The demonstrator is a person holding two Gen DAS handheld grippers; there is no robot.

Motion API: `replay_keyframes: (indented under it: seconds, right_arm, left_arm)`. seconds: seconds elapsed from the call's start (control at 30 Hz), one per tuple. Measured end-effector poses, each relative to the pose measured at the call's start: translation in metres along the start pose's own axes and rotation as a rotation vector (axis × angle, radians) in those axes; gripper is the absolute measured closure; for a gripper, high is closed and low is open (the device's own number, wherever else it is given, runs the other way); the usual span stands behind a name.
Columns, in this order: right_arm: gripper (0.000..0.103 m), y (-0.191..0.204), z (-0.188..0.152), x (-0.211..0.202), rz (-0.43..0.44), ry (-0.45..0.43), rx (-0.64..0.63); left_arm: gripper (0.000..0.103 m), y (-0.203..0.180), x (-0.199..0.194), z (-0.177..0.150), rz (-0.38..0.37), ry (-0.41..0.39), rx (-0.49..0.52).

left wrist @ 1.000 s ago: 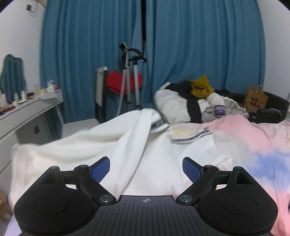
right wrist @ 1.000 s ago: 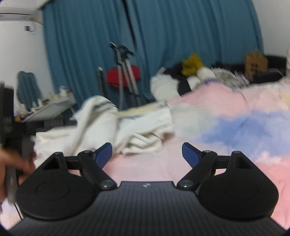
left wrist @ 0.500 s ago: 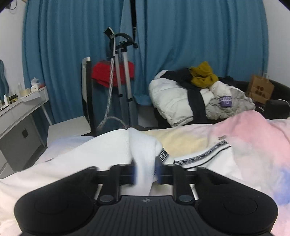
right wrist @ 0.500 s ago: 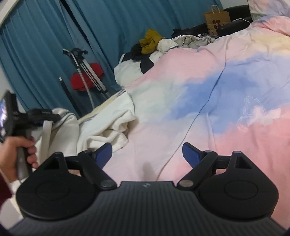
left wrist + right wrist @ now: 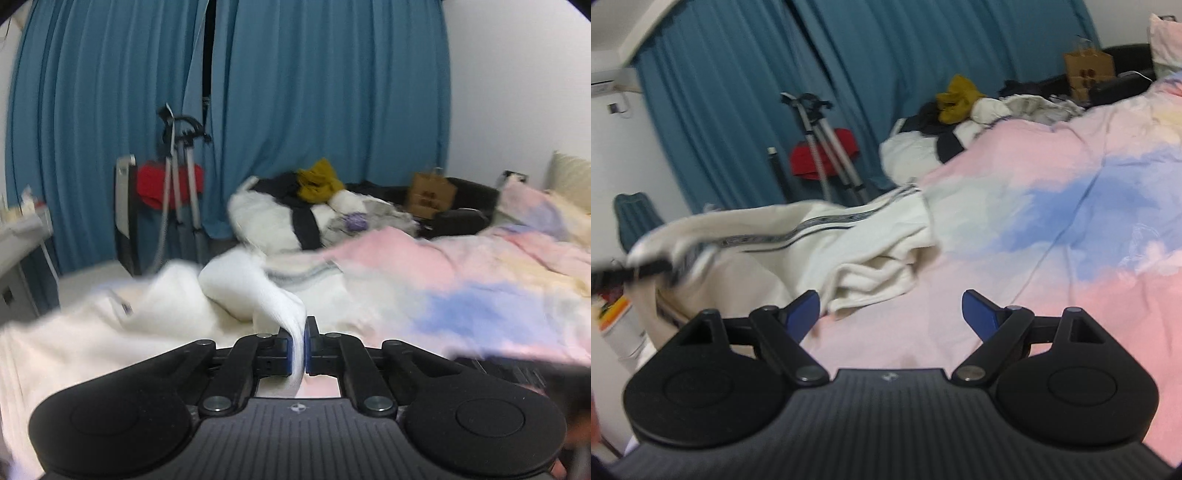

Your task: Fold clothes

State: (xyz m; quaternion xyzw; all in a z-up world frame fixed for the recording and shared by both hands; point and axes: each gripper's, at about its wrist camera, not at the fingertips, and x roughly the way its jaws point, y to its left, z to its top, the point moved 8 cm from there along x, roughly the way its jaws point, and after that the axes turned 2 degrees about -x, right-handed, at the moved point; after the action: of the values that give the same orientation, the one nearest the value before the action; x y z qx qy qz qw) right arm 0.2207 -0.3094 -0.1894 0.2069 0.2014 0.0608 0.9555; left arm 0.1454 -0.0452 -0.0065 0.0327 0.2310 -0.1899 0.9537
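A cream-white garment (image 5: pixel 155 310) with dark striped trim lies crumpled on the near left of the bed. My left gripper (image 5: pixel 305 345) is shut on a fold of this garment, and the cloth runs up from between the blue pads. In the right wrist view the same garment (image 5: pixel 849 243) is stretched leftward, its trimmed edge lifted toward the blurred left gripper (image 5: pixel 646 271) at the frame's left. My right gripper (image 5: pixel 891 314) hovers open over the pink bedcover, just right of the garment's bunched edge, with nothing between its fingers.
A pink, blue and yellow bedcover (image 5: pixel 1052 206) spreads to the right. A heap of other clothes (image 5: pixel 310 214) lies at the bed's far end before blue curtains (image 5: pixel 295 110). A tripod (image 5: pixel 177 192), a red item and a brown paper bag (image 5: pixel 430 194) stand behind. A white desk (image 5: pixel 22 240) is at left.
My left gripper went from open to shut on a fold of the white garment and pulled it up. The right gripper swung over the bedcover and stayed open.
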Motion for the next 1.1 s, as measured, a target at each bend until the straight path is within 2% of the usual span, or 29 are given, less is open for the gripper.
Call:
replay_keyframes:
  seconds: [0.1,0.23,0.27,0.33,0.47,0.5,0.57,0.67,0.73,0.8,0.9,1.03,1.1]
  right_arm:
    - [0.017,0.014,-0.006,-0.010,0.050,0.030,0.004]
    - [0.017,0.025,-0.006,-0.009,0.128,0.099,0.105]
    - [0.017,0.026,-0.003,-0.004,0.138,0.109,0.129]
    - [0.023,0.030,0.003,0.004,0.158,0.130,0.176]
    - [0.031,0.036,0.016,0.022,0.198,0.170,0.271]
    - [0.035,0.037,0.021,0.032,0.203,0.179,0.286]
    - [0.036,0.039,0.037,0.066,0.197,0.194,0.289]
    - [0.037,0.043,0.064,0.131,0.163,0.211,0.251]
    - [0.045,0.040,0.079,0.174,0.116,0.219,0.238]
    - [0.049,0.027,0.092,0.219,0.051,0.231,0.273]
    - [0.049,0.005,0.108,0.281,-0.036,0.244,0.339]
    - [0.047,-0.022,0.117,0.341,-0.240,0.298,0.319]
    - [0.047,-0.033,0.120,0.361,-0.308,0.314,0.319]
  left_arm:
    - [0.097,-0.003,-0.025,-0.047,-0.018,0.034,-0.042]
    - [0.097,0.006,-0.038,-0.080,-0.021,0.067,-0.136]
    - [0.097,0.008,-0.041,-0.083,-0.020,0.066,-0.151]
    - [0.097,0.013,-0.045,-0.080,-0.018,0.051,-0.167]
    - [0.096,0.022,-0.041,-0.082,-0.056,0.037,-0.242]
    - [0.096,0.021,-0.038,-0.083,-0.062,0.040,-0.239]
    - [0.096,0.021,-0.032,-0.085,-0.073,0.047,-0.234]
    - [0.096,0.021,-0.023,-0.087,-0.096,0.055,-0.238]
    - [0.096,0.027,-0.017,-0.089,-0.131,0.051,-0.277]
    - [0.096,0.033,-0.006,-0.095,-0.158,0.065,-0.312]
    - [0.096,0.039,0.013,-0.105,-0.192,0.094,-0.334]
    - [0.097,0.042,0.037,-0.114,-0.239,0.123,-0.324]
    - [0.097,0.046,0.047,-0.117,-0.274,0.140,-0.338]
